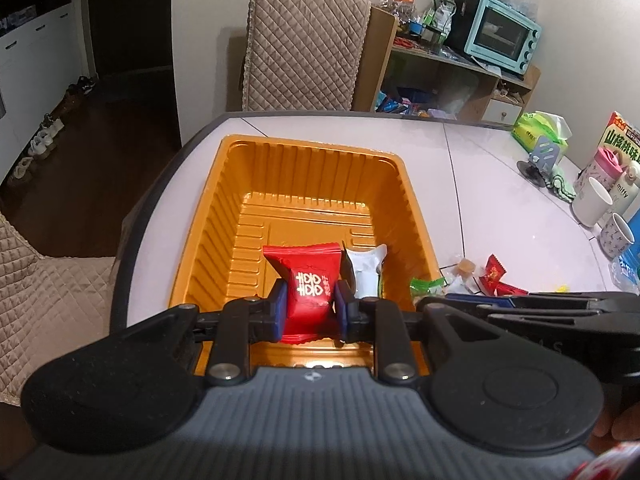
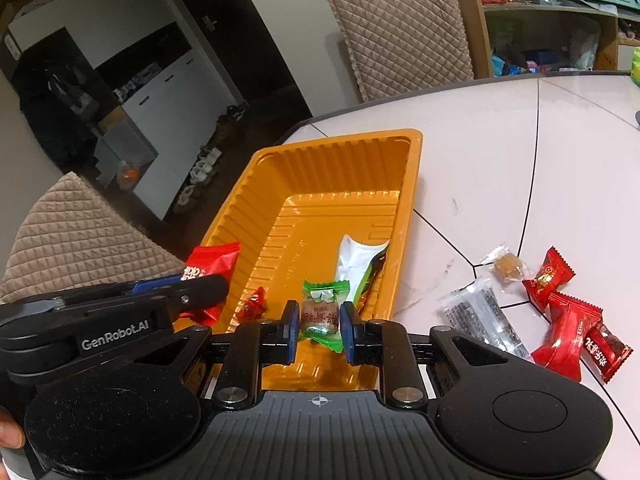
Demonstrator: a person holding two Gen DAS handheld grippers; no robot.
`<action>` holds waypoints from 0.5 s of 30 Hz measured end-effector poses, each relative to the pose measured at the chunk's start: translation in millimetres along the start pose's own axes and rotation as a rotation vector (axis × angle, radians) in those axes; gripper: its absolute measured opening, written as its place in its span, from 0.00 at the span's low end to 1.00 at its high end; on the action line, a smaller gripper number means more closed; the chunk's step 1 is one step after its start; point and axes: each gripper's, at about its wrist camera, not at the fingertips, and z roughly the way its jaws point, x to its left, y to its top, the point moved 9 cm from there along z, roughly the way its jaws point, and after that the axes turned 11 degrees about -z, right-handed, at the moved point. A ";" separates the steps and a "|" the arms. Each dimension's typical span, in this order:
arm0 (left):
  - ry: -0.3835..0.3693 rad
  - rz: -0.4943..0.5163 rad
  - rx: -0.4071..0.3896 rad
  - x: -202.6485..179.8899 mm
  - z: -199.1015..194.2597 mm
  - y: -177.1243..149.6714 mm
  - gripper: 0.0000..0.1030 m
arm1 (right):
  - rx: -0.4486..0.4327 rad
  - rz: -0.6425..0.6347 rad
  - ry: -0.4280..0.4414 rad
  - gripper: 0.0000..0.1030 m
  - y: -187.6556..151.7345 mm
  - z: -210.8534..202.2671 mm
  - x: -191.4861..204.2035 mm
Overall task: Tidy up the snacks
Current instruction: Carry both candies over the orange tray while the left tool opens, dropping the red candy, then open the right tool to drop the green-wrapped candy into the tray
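An orange plastic tray [image 1: 224, 216] [image 2: 412, 184] sits near the table's corner. My left gripper [image 1: 310, 310] is shut on a red snack packet with white characters [image 1: 310, 284], held over the tray's near end; the same packet [image 2: 210, 266] shows at the left of the right wrist view. My right gripper [image 2: 320, 330] is shut on a green-wrapped candy [image 2: 322, 312] above the tray floor. A white packet [image 1: 366, 268] [image 2: 354, 264] lies inside along the tray's right wall, and a small red candy [image 2: 252, 306] lies on the floor near the front.
Loose snacks lie on the white table right of the tray: red packets [image 2: 568, 328], a clear dark bar [image 2: 480, 318], a brown candy [image 2: 508, 266]. Cups [image 1: 592, 200], a snack box and a tissue pack [image 1: 540, 132] stand at the far right. Quilted chairs [image 1: 304, 48] border the table.
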 end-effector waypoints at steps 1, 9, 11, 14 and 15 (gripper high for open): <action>0.003 0.002 0.004 -0.8 3.2 -0.4 0.22 | 0.001 0.003 -0.003 0.21 0.4 1.1 -0.9; -0.002 -0.002 0.020 -2.3 17.7 2.8 0.23 | -0.002 0.023 -0.009 0.22 3.2 2.5 -7.8; 0.002 -0.003 0.021 -1.6 19.1 3.1 0.23 | -0.003 0.027 -0.007 0.22 3.9 1.9 -8.8; 0.009 -0.010 0.021 2.1 18.0 5.2 0.23 | -0.006 0.026 0.002 0.22 5.4 0.2 -8.5; 0.011 -0.013 0.020 4.1 16.7 6.1 0.23 | -0.007 0.025 0.005 0.22 5.9 -0.6 -7.9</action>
